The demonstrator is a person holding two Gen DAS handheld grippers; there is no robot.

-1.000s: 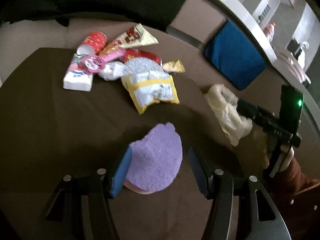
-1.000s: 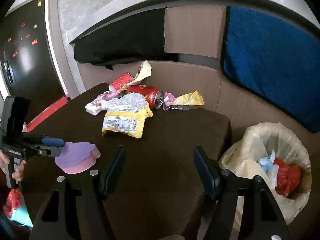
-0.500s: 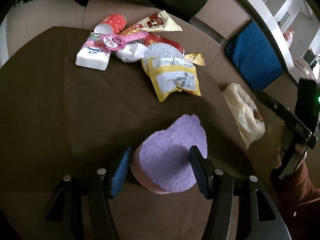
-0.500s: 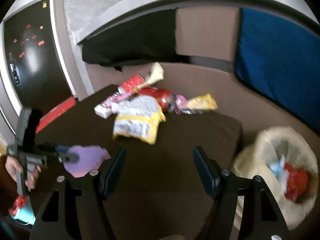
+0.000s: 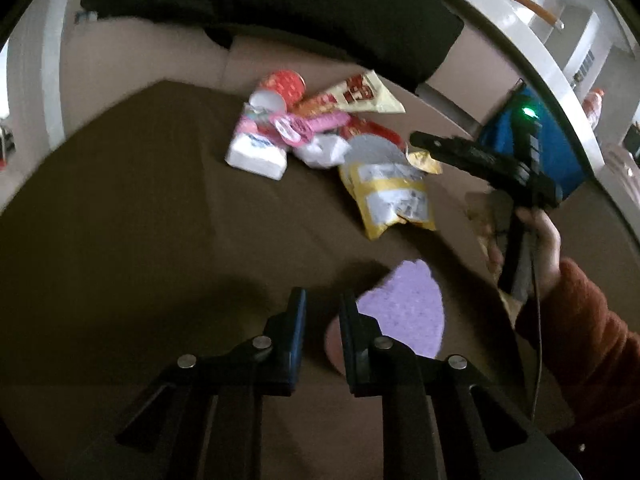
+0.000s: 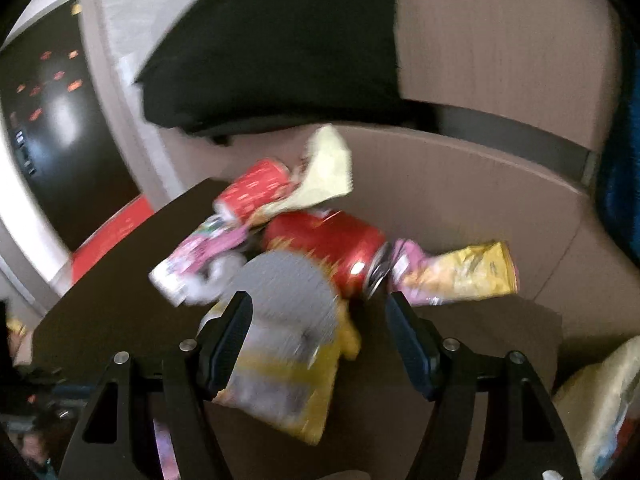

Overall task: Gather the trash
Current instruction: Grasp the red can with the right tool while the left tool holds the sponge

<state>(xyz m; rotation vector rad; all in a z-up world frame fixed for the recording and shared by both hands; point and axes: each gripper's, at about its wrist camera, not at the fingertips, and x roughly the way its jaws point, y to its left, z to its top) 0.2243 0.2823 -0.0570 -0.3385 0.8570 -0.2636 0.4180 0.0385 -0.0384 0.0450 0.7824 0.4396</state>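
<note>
On the brown table, my left gripper has its jaws closing to a narrow gap. The pink left edge of the purple sponge sits between them against the right finger. A dark gap shows at the left pad, and most of the sponge lies to the right. My right gripper is open, its fingers straddling the grey disc on the yellow snack bag. A hand in a red sleeve holds the right gripper over the table. Beyond lie a red can, red paper cup, cream wrapper, tissue pack and small yellow wrapper.
A trash bag with litter inside hangs off the table's right side. A black cushion and a blue cloth rest on the beige seat behind the table. Table edges fall away at the back and right.
The left jaws went from wide around the sponge to a narrow gap at its left edge. The right gripper swept left from the bag side to over the yellow snack bag.
</note>
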